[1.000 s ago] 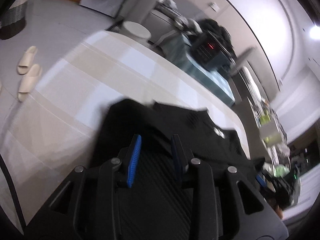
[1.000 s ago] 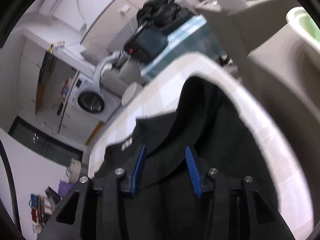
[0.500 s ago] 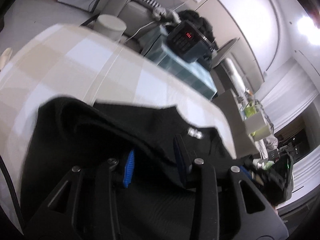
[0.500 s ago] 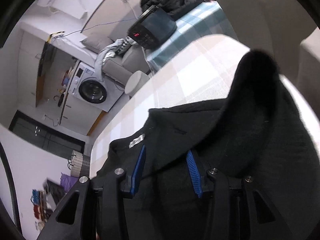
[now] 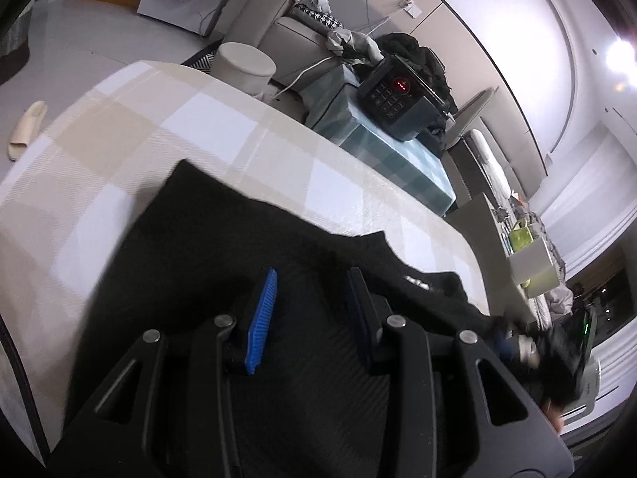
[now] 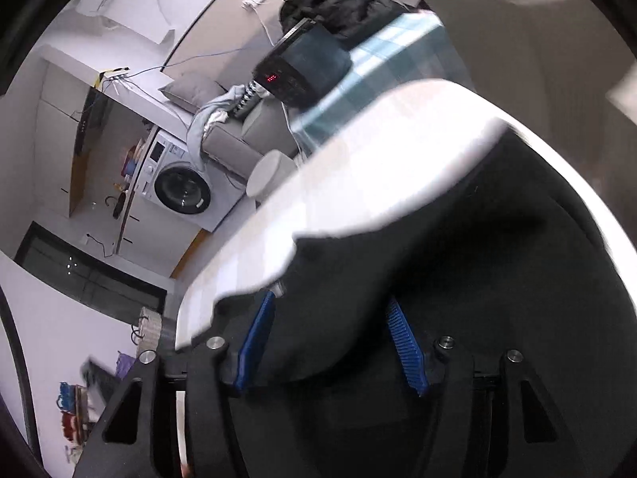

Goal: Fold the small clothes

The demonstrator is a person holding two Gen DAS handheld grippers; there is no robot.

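Black knit garment (image 5: 239, 247) is lying on the checked tablecloth (image 5: 167, 127), spreading beneath both jaw sets. Left gripper (image 5: 312, 298) is standing parted, ungripping. Right gripper (image 6: 330, 338) jaws have just been opening, fold between ribbed blue pads (image 6: 406, 342), unpressed.

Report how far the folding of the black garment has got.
Done so far: the black garment lies on the checked tablecloth with one layer already doubled over itself. In hand: the right gripper has just been opening, cloth still between its fingers; the left gripper sits over the cloth, jaws apart. Left: the edges look uneven, so further folds and tidying probably remain.
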